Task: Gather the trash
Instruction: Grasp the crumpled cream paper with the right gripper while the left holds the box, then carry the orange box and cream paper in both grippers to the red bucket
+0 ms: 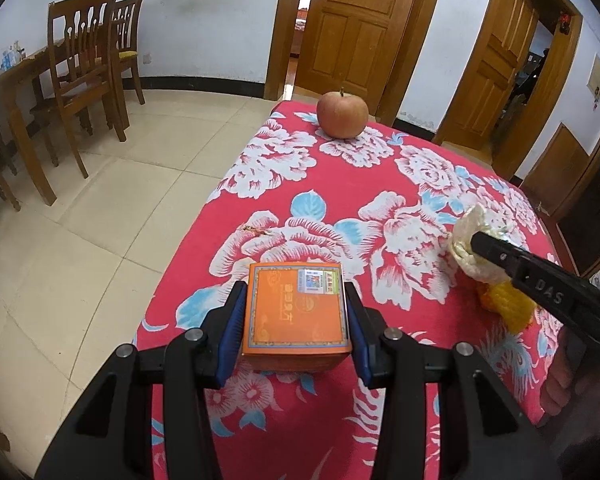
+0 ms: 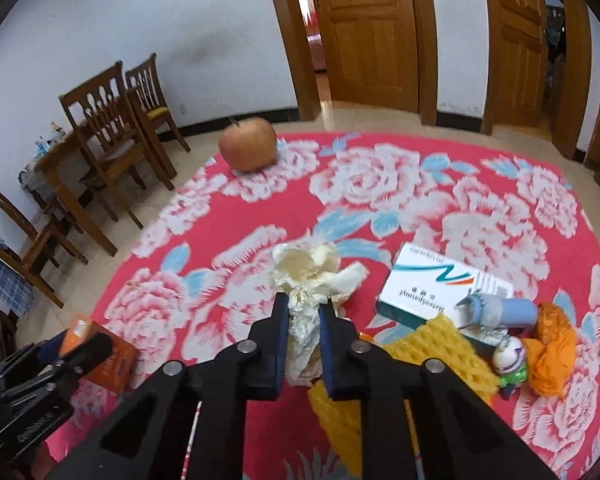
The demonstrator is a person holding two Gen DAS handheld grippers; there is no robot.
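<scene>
My left gripper (image 1: 296, 292) is shut on an orange box (image 1: 296, 312), its blue pads against the box's two sides; the box looks to rest on the red floral tablecloth (image 1: 340, 200). The box also shows in the right wrist view (image 2: 104, 352). My right gripper (image 2: 304, 304) is shut on a crumpled cream paper wad (image 2: 312, 272) and holds it just above the cloth. In the left wrist view the wad (image 1: 470, 244) sits at the right gripper's tip. Yellow foam netting (image 2: 440, 344) lies under the right gripper.
An apple (image 1: 342, 114) stands at the table's far edge. At the right lie a white medicine box (image 2: 440, 284), a pale blue tube (image 2: 504, 312), an orange bag (image 2: 552, 352) and a small toy (image 2: 510, 360). Wooden chairs (image 1: 84, 64) stand left, with doors behind.
</scene>
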